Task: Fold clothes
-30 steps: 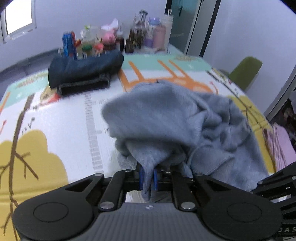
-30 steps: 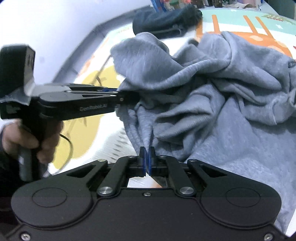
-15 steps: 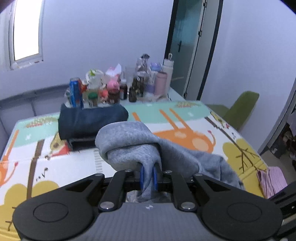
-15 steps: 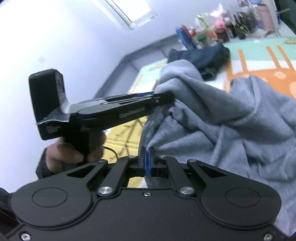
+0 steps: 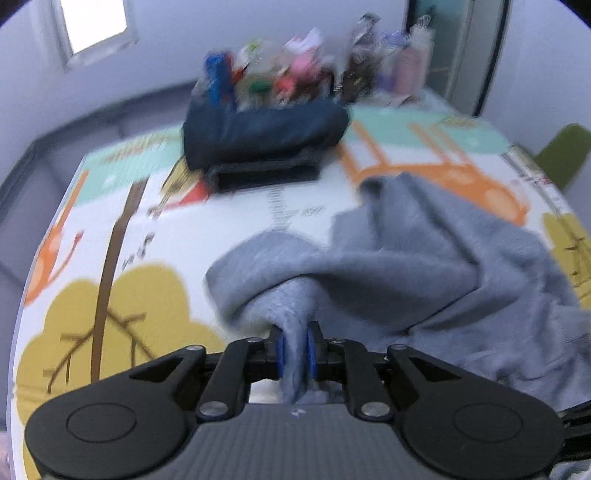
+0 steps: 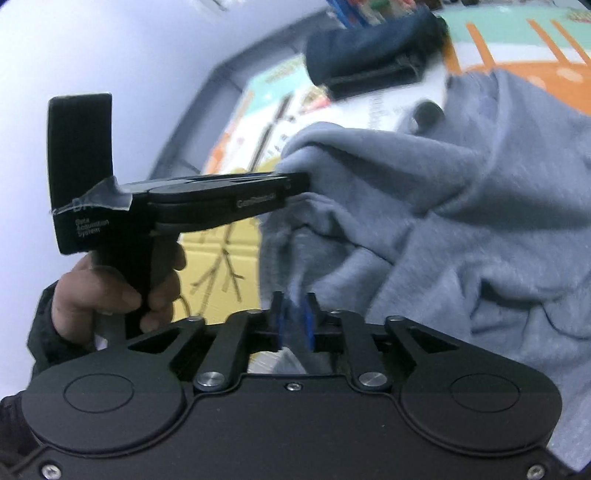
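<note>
I am in a home. My tabletop (image 5: 229, 236) has a kids' mat with trees and animals on it. Bottles and snacks (image 5: 310, 74) crowd the far end. A window (image 5: 94, 27), a door (image 5: 458, 51) and a green chair (image 5: 561, 155) are near.

The grey hoodie (image 5: 424, 273) is showing as soft, fuzzy, matt fleece cloth. The left gripper (image 5: 295, 349) is looking like matt black plastic with shiny metal screws and blue pads (image 5: 280, 350), its housing finely ribbed. The counter (image 5: 155, 229) is wearing a smooth printed mat with a faint sheen.

Black gripper (image 6: 295, 325) bodies carry blue pads (image 5: 280, 350), silver screws, white lettering; dark sleeve (image 6: 40, 332).
</note>
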`<state>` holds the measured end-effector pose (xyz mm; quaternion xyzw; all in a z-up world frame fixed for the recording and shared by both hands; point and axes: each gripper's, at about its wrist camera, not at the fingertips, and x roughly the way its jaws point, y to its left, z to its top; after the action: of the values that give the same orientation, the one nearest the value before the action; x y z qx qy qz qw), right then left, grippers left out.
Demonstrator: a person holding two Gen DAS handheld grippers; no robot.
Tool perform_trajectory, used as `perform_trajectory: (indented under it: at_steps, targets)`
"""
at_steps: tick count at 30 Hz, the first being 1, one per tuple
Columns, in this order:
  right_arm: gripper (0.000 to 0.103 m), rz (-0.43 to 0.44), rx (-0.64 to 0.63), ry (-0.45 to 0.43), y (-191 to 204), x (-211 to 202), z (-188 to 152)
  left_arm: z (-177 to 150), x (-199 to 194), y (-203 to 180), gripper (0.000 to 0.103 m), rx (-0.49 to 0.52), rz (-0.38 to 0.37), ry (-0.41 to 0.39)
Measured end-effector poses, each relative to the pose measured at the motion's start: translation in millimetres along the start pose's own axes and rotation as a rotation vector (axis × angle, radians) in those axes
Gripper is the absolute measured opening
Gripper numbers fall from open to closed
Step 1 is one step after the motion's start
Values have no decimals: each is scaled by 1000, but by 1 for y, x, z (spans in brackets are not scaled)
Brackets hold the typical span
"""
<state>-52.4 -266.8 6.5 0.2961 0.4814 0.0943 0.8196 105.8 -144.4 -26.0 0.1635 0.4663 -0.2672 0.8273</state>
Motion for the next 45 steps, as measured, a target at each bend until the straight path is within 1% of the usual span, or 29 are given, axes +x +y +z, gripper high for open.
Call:
perform_trajectory:
  at_steps: [1, 2, 5, 9, 10, 11, 13, 14, 17, 18, 20, 22, 24, 30, 36, 40, 43, 45]
  targets:
    - [30, -9, -1, -4, -1, 2, -2, -3, 6, 3, 17, -9, 10, 19]
    - [39, -17, -4, -14, -2, 3, -4, -5, 10, 6, 18, -16, 20, 35]
    - [39, -58, -14, -34, -9, 2, -5, -13, 16, 12, 20, -25, 33, 61]
    - [39, -122, -26, -48, -17, 0, -10, -19, 15, 11, 24, -26, 41, 69]
    - [39, -139, -29, -52, -20, -3, -11, -20, 14, 11, 28, -26, 45, 72]
    - [39, -156, -31, -56, -23, -5, -13, -20, 13, 10, 36, -27, 50, 75]
    - [39, -187, -30, -62, -29, -11, -18, -22, 7, 8, 47, -24, 61, 75]
    - [39, -202, -26, -64, -32, -14, -21, -23, 3, 7, 48, -18, 65, 67]
    - [46, -242, -5, -71, -44, -20, -27, -25, -11, 5, 50, -10, 62, 37]
    - [46, -258, -2, -75, -47, -23, -29, -25, -17, 4, 51, -17, 54, 26]
    - [46, -291, 2, -84, -54, -29, -33, -26, -29, 4, 56, -28, 34, 4]
    - [46, -331, -4, -89, -59, -36, -39, -30, -39, 0, 60, -24, -1, -9]
    - [49, -364, -6, -87, -63, -43, -45, -39, -44, -8, 61, -6, -28, -1]
    - [49, -440, 26, -83, -85, -60, -63, -67, -57, -29, 61, 49, -102, 26]
    - [49, -496, 54, -70, -104, -72, -81, -95, -58, -45, 63, 92, -79, 65]
    - [49, -532, 51, -56, -111, -77, -92, -110, -60, -46, 64, 82, -62, 86]
    - [49, -558, 52, -51, -118, -81, -101, -123, -60, -43, 64, 58, -68, 116]
    - [49, -578, 61, -47, -124, -84, -107, -132, -59, -41, 64, 49, -55, 136]
